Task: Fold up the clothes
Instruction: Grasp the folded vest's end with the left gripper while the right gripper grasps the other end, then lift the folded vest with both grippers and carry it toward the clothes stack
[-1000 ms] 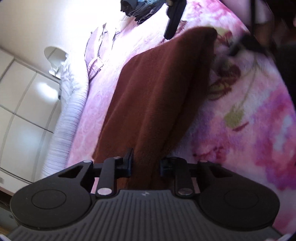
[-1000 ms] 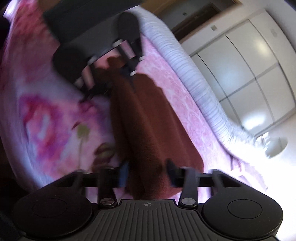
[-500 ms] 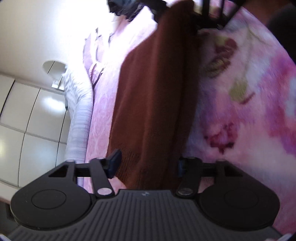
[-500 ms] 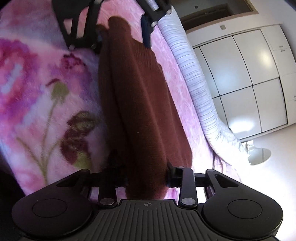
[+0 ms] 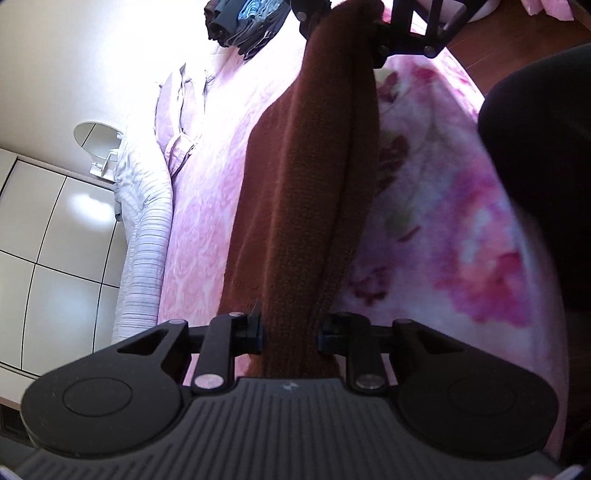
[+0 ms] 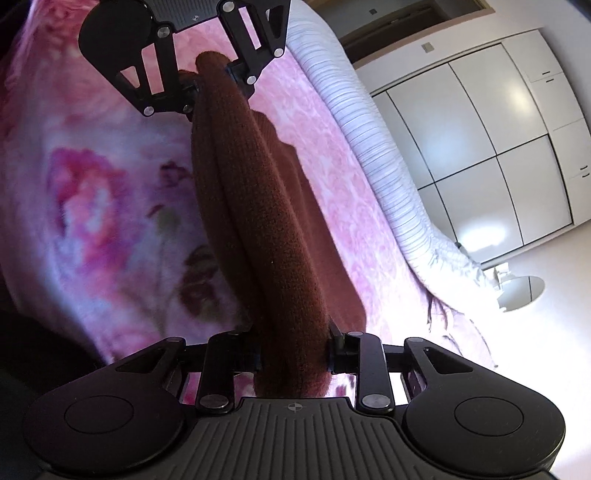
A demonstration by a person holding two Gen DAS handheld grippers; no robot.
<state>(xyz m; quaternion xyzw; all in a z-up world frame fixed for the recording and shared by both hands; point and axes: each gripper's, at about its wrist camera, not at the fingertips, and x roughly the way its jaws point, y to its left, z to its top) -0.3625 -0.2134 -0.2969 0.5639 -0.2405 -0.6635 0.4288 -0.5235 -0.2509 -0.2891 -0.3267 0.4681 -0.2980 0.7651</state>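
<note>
Garment: one rust-brown knitted garment [image 5: 295,192], gathered into a long thick band, stretches between the two grippers above the bed; its far side spreads down onto the pink cover.
Garment ends: both ends are hidden, each one passes between gripper fingers and under the black housing, so I cannot tell if it is a sweater or another piece.
Left gripper: the left gripper [image 5: 290,334] pinches the near end of the band, and its two fingers press the knit from both sides.
Right gripper: the right gripper [image 6: 295,354] pinches the other end in the same way, with the fabric filling the whole gap between its fingers.
Cross view: each gripper shows also at the top of the other camera, cut by the frame edge; there the jaws close on the knit.
Bed: one bed, covered by a pink blanket with large rose flowers [image 5: 443,236] on the near side and a paler pink patterned cover [image 5: 207,206] on the far side.
Bed edge: one white striped rolled quilt [image 6: 384,177] lies along the far edge.
Other clothes: one dark pile of blue and black clothes [image 5: 243,18] lies at the top, partly cut off, and the number of pieces cannot be counted.
Dark shape: a large black mass [image 5: 543,184] at the right is blurred; I cannot say what it is.
Room: white wardrobe doors [image 6: 480,155] stand behind, and one round white object [image 5: 98,138] is overexposed.
</note>
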